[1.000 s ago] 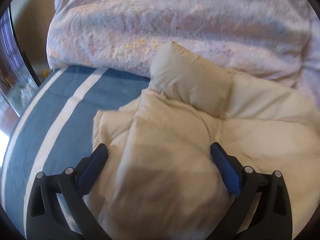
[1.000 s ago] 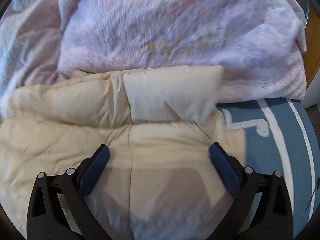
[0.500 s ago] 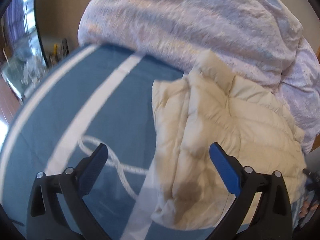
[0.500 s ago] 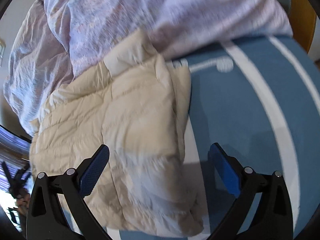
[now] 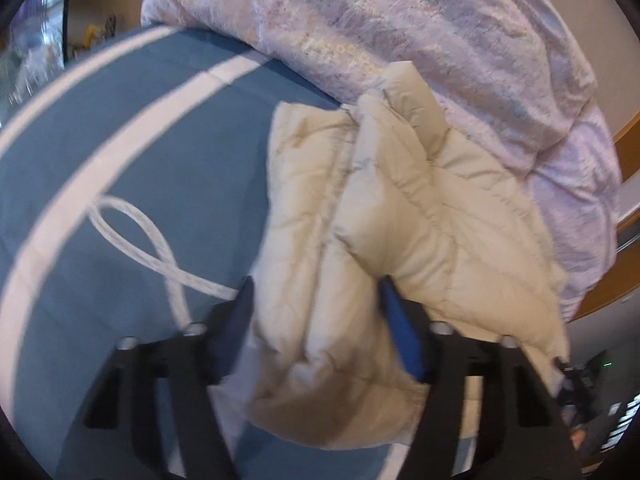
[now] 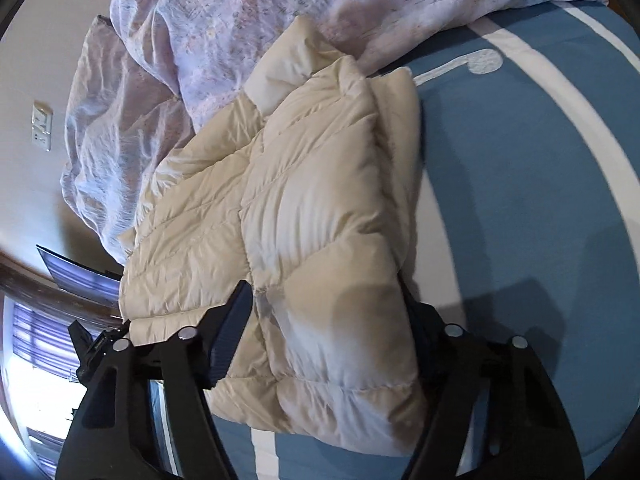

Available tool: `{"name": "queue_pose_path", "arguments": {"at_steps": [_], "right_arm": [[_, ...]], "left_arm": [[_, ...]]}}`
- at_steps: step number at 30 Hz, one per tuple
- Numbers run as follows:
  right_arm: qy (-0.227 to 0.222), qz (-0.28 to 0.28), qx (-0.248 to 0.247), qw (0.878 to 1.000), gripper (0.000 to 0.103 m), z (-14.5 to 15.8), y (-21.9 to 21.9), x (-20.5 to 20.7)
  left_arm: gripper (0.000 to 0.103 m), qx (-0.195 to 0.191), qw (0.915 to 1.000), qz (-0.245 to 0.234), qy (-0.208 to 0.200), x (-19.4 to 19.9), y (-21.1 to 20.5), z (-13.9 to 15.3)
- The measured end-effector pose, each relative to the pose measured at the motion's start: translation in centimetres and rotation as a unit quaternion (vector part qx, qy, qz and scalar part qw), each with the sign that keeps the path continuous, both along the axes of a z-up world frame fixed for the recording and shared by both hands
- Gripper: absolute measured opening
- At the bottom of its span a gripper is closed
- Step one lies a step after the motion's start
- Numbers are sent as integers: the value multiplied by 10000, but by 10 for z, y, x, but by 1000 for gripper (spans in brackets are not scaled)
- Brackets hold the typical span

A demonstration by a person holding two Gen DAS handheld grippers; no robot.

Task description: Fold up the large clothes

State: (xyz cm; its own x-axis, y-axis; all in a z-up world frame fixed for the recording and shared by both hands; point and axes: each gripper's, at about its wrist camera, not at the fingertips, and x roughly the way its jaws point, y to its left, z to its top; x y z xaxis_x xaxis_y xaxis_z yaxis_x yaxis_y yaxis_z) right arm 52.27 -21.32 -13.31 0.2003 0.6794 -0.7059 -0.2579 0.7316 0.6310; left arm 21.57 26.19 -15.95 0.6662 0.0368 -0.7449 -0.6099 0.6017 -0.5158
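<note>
While both grippers close in, I have the cream puffer jacket (image 5: 400, 216) between each pair of jaws.

My left gripper (image 5: 316, 320) has just been closing and pinches the jacket's near edge fold; my right gripper (image 6: 328, 316) has also been closing, clamped over the opposite thick edge. Ahead of both, the folded jacket lies on the blue bedspread (image 6: 520, 200) with white stripes, its far end against a rumpled lilac duvet (image 5: 400, 32) beyond.

Legible text: none. The blue bedsheet (image 6: 520, 184) carries white stripes and a white musical-note motif (image 6: 476, 62) only. The wall plate (image 6: 42, 126) possibly bears markings, too small to read.
</note>
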Motion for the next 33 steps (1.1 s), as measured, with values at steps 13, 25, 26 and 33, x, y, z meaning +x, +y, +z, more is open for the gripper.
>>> {"name": "queue_pose_path", "arguments": {"at_steps": [13,25,26,33], "right_arm": [[86,65,319,9994,19,11,6,-30],[211,418,205,9987,19,25,-10,-104],[211,415,182,9987,19,24,-12,-108],[-364,92,-722,9967,50,42,-14,-119]], "left_arm": [[15,340,9993,88,-155,-24,-7,24],[15,476,9987,-161,-31,-111,-27,24],[16,452,9988,-190,-35,-115,-29,23],[24,364,9992,-164,-23,-117,-32,18]]}}
